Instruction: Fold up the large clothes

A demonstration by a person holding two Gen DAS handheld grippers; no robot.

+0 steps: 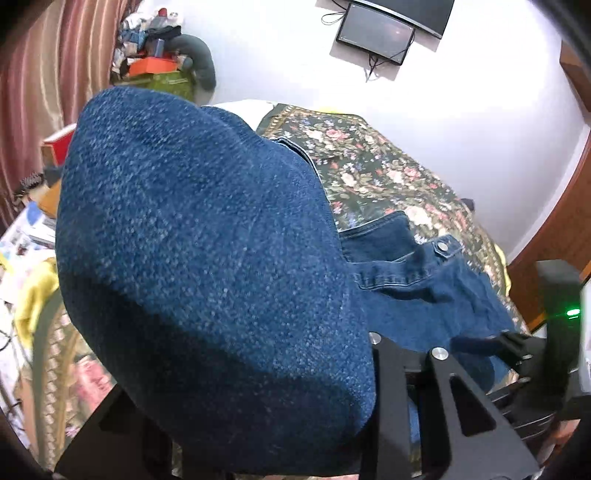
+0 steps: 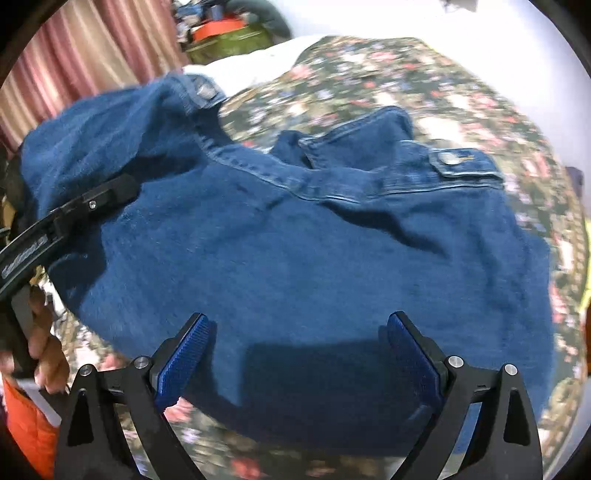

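Two blue ribbed pads (image 2: 186, 354) stand wide apart at the bottom of the right wrist view: the right gripper (image 2: 299, 354) is spread open just above the denim jacket (image 2: 314, 240), pinching nothing. Its shadow falls as a dark block on the cloth between the pads.

That jacket is dark blue with a soft, nappy-looking surface, paler stitched seams, a turned collar and a buttoned tab with a silver stud (image 2: 448, 158). It lies crumpled on the floral bedspread (image 2: 424, 85), one side lifted in a bulge toward the left of that view. There the left gripper (image 2: 107, 195) enters as a black finger lying against the raised cloth, with a hand (image 2: 44, 343) gripping its handle below.

From the left wrist view, the lifted denim fills most of the picture, draped close over the camera and hiding the fingertips; the jaws look narrowed on a fold of the jacket, though the pads themselves cannot be seen.

Farther off are pink striped curtains (image 1: 40, 74), a heap of clutter (image 1: 159, 48) and a dark screen (image 1: 375, 31) on the white wall.
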